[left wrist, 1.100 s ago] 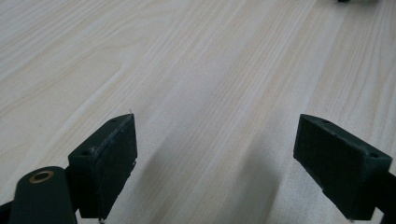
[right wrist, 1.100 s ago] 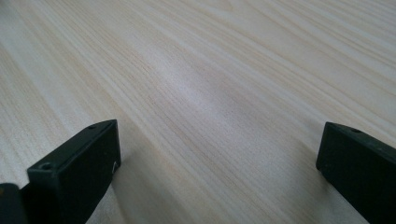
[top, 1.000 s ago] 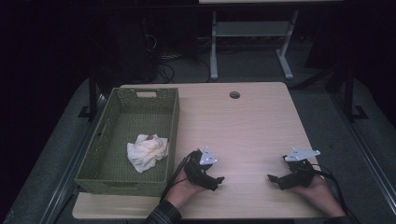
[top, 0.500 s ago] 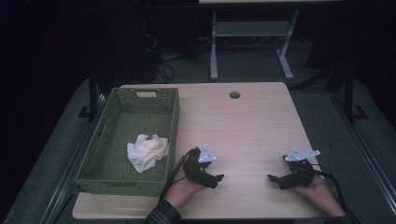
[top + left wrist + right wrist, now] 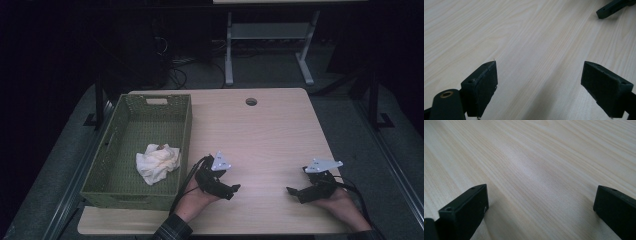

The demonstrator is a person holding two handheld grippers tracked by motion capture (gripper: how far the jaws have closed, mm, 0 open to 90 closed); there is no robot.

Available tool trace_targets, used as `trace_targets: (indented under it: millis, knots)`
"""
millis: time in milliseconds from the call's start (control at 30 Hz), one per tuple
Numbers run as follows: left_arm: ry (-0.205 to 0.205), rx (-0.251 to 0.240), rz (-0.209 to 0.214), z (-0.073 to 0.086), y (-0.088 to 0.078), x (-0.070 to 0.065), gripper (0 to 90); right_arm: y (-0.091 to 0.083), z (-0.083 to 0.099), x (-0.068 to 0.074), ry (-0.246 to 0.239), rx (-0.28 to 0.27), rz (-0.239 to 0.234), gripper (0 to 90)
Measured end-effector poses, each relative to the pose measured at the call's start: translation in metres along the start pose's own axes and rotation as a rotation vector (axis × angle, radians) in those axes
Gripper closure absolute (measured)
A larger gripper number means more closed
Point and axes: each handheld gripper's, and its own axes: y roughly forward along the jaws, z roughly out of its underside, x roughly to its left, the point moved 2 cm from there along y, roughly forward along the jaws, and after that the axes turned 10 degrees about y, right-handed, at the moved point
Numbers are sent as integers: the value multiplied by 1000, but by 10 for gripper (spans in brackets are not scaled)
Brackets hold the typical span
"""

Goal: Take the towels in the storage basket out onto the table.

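Note:
A green woven basket (image 5: 182, 131) stands on the left part of the light wooden table (image 5: 260, 130). A crumpled white cloth (image 5: 158, 162) lies inside it near the front. My left gripper (image 5: 231, 190) rests low over the table just right of the basket's front corner, pointing right. It is open with bare wood between its jaws (image 5: 541, 82). My right gripper (image 5: 296, 188) sits near the front right of the table, pointing left, also open over bare wood (image 5: 541, 207). One jaw of the right gripper (image 5: 611, 8) shows at the top right of the left gripper view.
A round cable hole (image 5: 251, 101) sits near the table's far edge. Behind the table stand a white metal frame (image 5: 270, 37) and loose cables on a dark floor. Black cables trail from both grippers toward the front edge.
The left gripper has shifted very slightly near the basket's corner. The right gripper and the cloth have stayed where they were.

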Motion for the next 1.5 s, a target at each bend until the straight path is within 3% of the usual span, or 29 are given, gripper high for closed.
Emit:
trace_targets:
  millis: [633, 1067, 1500]
  knots:
    - [-20, -50, 25, -20, -15, 8, 132, 0, 0, 0, -3, 0, -1, 0]
    - [9, -58, 93, -38, -26, 19, 133, 0, 0, 0, -3, -1, -1, 0]
    - [14, -62, 103, -47, -38, 32, 134, 0, 0, 0, -2, -1, -2, 0]
